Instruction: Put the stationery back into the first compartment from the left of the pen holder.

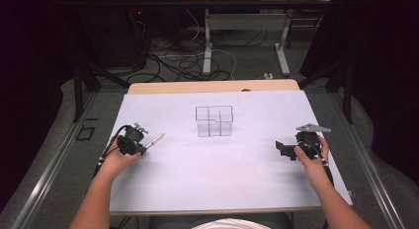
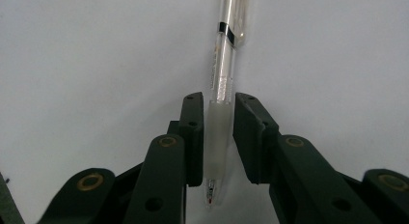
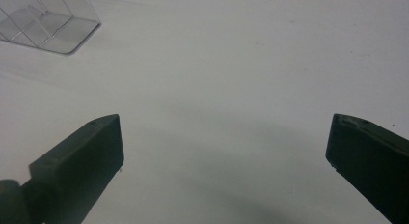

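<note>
Close to us, our left gripper (image 2: 217, 132) pinches a clear pen (image 2: 223, 89) by its soft grip. The pen pokes out past the jaws, low over the white table (image 1: 222, 165). Our right gripper (image 1: 286, 149) waits on the other side with its jaws spread wide and nothing between them. Farther out, in the middle of the table, stands a clear box (image 1: 214, 121) with little walls inside. We think we are at the carrying step. Next we should lift the pen, bring it over the box, tip it point down, and let go.
</note>
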`<state>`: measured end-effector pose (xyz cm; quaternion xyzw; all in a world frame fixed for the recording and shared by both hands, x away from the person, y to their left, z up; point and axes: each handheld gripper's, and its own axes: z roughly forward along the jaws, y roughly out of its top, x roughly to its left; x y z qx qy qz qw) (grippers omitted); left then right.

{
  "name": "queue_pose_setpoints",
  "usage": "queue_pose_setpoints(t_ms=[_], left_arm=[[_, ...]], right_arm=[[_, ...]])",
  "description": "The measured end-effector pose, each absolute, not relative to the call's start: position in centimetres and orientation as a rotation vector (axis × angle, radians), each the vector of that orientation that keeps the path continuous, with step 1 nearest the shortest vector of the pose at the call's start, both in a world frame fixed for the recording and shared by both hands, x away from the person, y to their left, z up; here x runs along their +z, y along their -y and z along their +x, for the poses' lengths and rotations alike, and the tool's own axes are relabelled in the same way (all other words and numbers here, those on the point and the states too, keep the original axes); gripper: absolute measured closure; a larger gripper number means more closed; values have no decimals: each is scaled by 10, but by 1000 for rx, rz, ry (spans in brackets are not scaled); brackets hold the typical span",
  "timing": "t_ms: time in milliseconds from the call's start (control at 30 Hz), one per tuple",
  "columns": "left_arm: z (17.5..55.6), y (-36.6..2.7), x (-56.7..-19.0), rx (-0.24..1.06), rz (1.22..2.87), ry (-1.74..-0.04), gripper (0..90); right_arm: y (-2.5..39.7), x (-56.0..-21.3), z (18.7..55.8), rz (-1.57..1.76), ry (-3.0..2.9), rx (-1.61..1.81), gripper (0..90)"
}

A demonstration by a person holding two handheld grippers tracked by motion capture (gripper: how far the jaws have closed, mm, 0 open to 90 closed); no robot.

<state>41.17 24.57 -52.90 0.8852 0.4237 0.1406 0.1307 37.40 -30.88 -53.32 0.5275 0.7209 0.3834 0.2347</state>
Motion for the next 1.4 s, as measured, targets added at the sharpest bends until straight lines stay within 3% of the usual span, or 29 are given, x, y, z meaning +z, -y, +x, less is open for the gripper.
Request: queue_pose_setpoints(t_ms=[1000,1400], left_arm=[[412,-243,-531,427,2638,-1184,798],[411,-248,-522,419,2549,-1227,800]], right_arm=[[308,-534,374,1448,-1983,1049,0],[308,-534,374,1450,-1979,1052,0]])
